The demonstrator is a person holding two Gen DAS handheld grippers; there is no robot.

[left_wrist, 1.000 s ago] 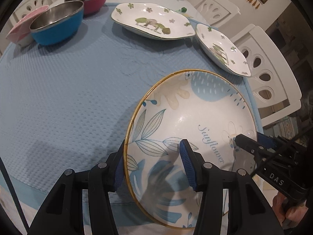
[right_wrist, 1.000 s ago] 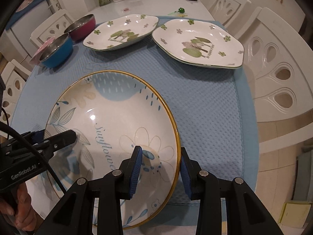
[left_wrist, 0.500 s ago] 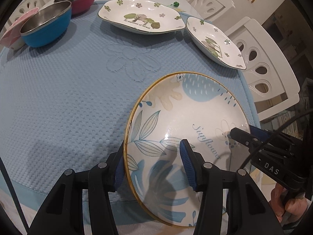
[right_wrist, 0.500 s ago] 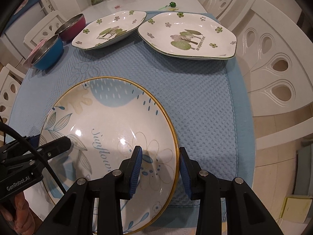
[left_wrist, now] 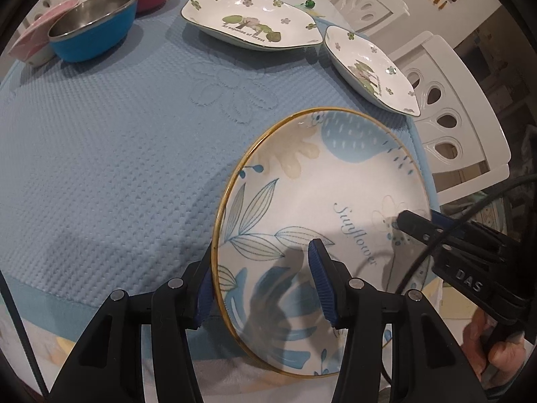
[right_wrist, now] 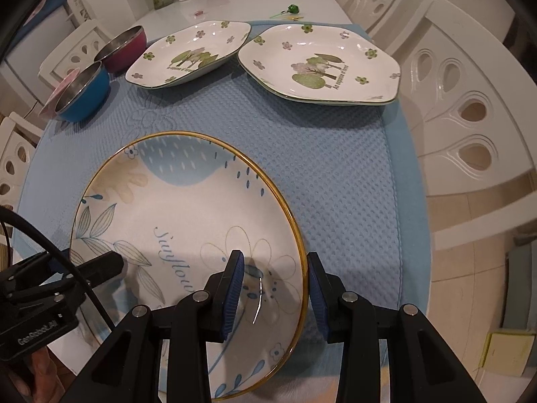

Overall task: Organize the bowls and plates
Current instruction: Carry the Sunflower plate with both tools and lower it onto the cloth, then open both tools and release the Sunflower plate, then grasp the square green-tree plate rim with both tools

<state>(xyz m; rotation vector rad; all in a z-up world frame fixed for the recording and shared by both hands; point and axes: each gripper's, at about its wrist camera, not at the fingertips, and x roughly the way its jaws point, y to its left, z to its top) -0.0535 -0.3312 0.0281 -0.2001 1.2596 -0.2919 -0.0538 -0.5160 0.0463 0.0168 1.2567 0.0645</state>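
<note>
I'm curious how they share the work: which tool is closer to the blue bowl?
Left. The left tool grips the round plate's rim on the side facing the blue bowl; the right tool grips the opposite rim, farther from it.

Left gripper (left_wrist: pixel 265 282) sits bottom centre of its own frame, jaws pinched across a rim (left_wrist: pixel 214 252), one blue pad (left_wrist: pixel 320 285) inside; right gripper (right_wrist: pixel 273 288), bottom centre of its view, clamps the opposite rim likewise, a hand (left_wrist: pixel 500 349) visible lower right.
</note>
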